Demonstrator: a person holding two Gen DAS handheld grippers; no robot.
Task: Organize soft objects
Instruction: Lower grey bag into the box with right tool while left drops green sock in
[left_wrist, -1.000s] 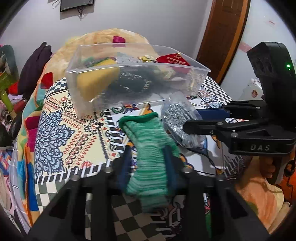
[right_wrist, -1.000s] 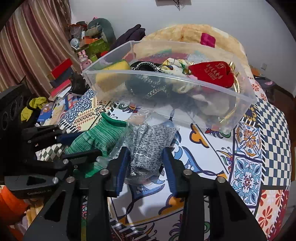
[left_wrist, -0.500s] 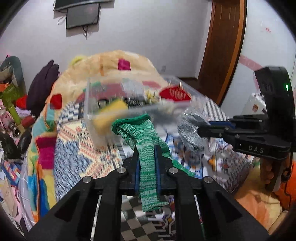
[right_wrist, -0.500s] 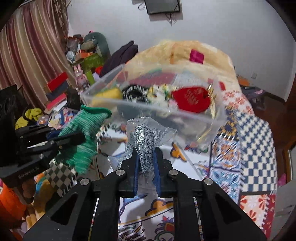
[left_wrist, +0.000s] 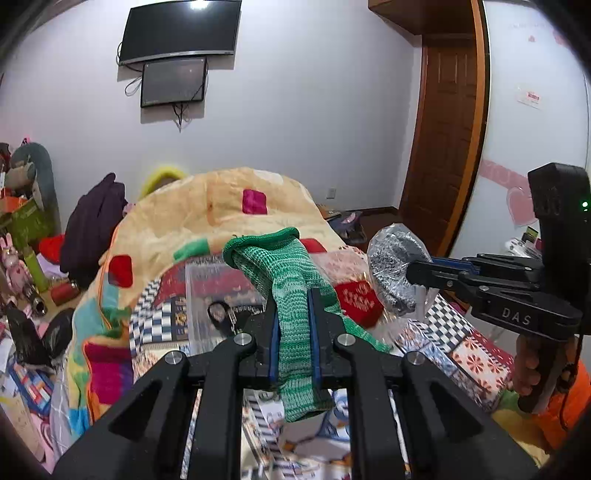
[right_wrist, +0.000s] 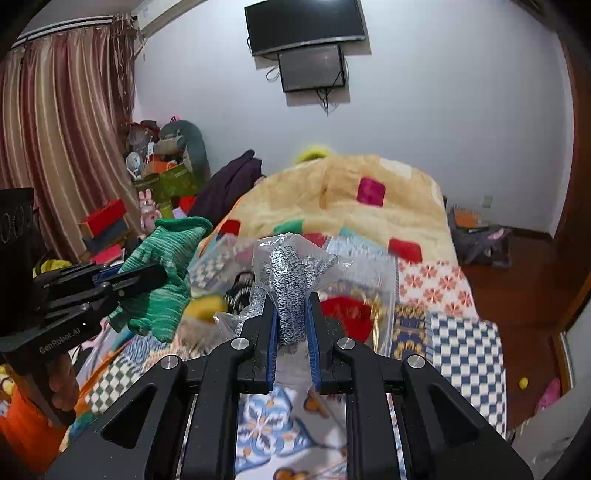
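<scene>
Patterned bed (right_wrist: 461, 343), left gripper (left_wrist: 292, 325) gripping green sock (left_wrist: 288, 295)

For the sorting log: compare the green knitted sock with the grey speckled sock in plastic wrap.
The green knitted sock is bare; the grey speckled sock sits inside clear plastic wrap. The green one is striped in green shades, the grey one is black-and-white flecked. The left gripper clamps the green, the right gripper the grey. Both are held up above the bed.

Open air around both raised claws; clear bin (left_wrist: 221, 295) sits below.
</scene>
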